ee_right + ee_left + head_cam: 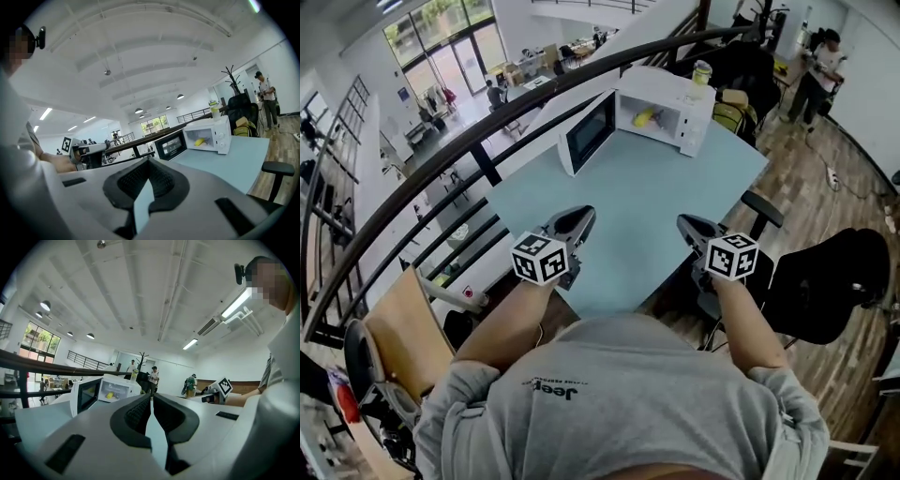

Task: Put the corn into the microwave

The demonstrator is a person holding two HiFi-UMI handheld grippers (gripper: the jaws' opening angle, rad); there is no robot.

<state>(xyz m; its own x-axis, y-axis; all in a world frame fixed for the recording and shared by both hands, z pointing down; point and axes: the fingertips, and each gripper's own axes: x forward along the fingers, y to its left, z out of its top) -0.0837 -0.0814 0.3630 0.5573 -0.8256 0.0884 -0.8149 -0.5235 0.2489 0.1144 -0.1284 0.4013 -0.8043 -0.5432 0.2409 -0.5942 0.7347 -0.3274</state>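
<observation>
Left gripper (578, 218) sits at the near edge of the table (637, 202), jaws pressed together with nothing between them; the left gripper view confirms the tips meet. Microwave door (589, 131) is swung open to the left, far up the table from both grippers and more on the left one's side. Corn (645, 116) already lies inside the microwave (698, 127), on the cavity floor. Its long axis runs roughly across the opening, a bit slanted. It is straight ahead of both grippers and well apart from them. Right gripper (689, 225) also sits at the near edge, jaws shut and empty. It looks slightly nearer the cavity. If the door gets closed next, my guess is the left one does it.

Readable writing: only "Jeep" (551, 394) on the person's shirt, seen upside down. Bottle (702, 72) on top of the microwave has a label too small to read.
</observation>
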